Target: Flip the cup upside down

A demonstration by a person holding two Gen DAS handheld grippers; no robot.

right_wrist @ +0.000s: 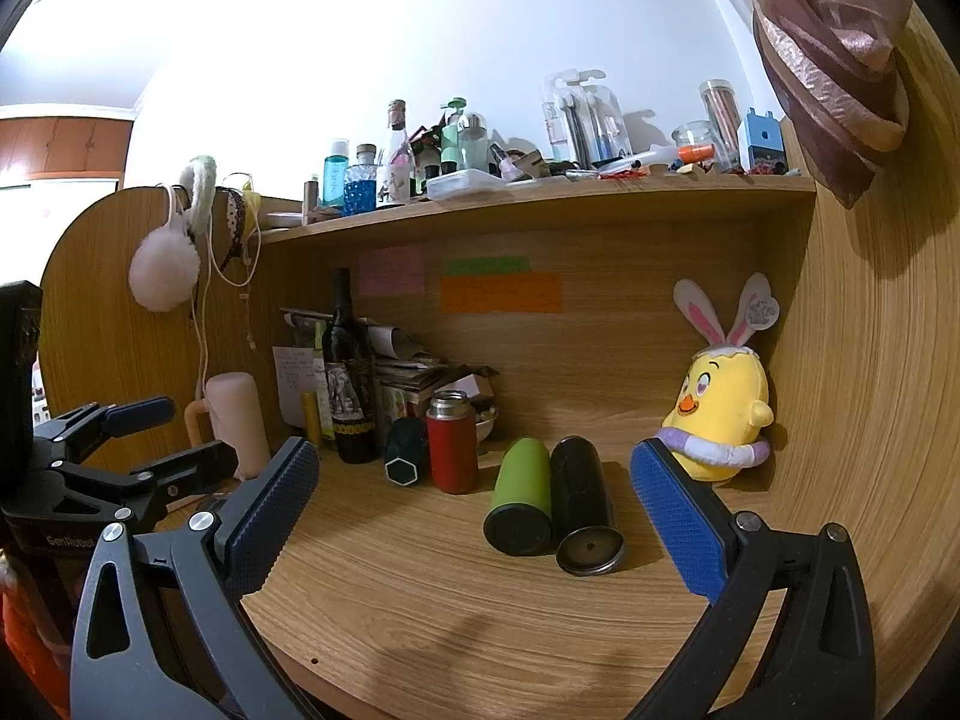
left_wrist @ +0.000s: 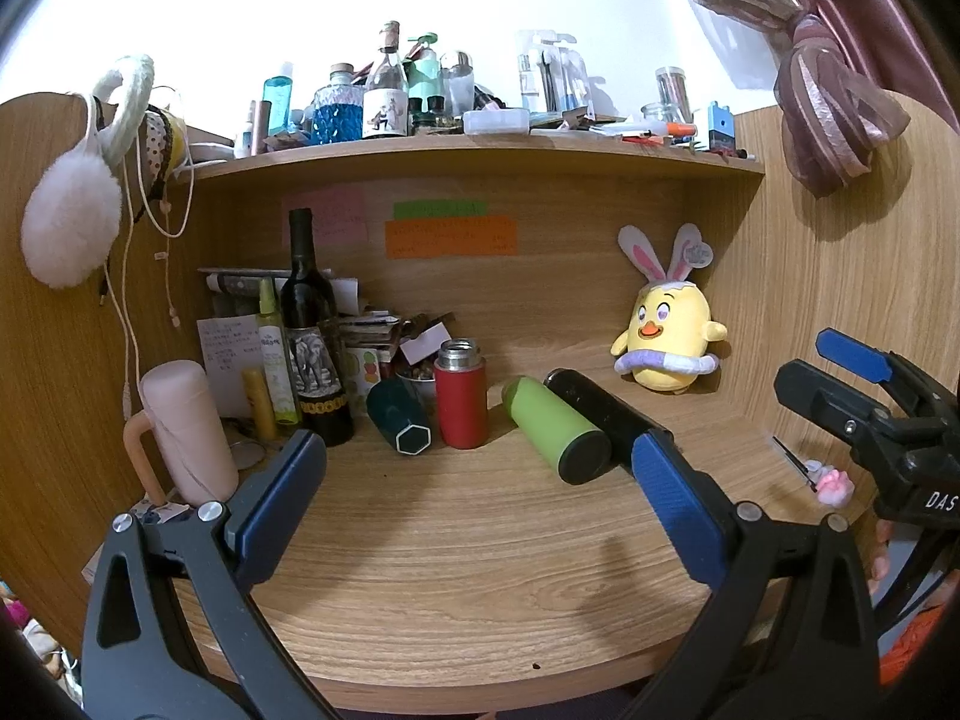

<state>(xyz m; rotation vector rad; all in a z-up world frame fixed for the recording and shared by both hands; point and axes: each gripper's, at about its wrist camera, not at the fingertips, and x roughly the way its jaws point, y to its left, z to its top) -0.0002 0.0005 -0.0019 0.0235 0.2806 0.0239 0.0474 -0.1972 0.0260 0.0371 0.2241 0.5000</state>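
The green cup [left_wrist: 555,429] lies on its side near the middle of the wooden counter [left_wrist: 480,540], its dark round base turned toward the cameras and its far end pointing at the back wall. A smooth lime cylinder, it touches a black cup [right_wrist: 581,498] lying parallel on its right, whose metal-rimmed round end also faces forward. Just left of the pair a red flask [left_wrist: 461,399] with a bare steel neck stands upright, and beside that a dark teal cup [left_wrist: 401,417] with a hexagonal, white-edged end leans on its side. Behind them rise a dark wine bottle [left_wrist: 312,330], stacked papers and a pale pink mug [left_wrist: 189,432] with a handle. A yellow plush chick [left_wrist: 669,342] with rabbit ears sits against the right wall. The left tongs [left_wrist: 480,480] are spread wide with nothing between their blue ribbed pads, low over the counter's front edge; the right pad partly covers the black cup. The right tongs [right_wrist: 480,504] are likewise wide apart and hold nothing, framing both fallen cups. A cluttered shelf [right_wrist: 540,198] of bottles runs overhead.
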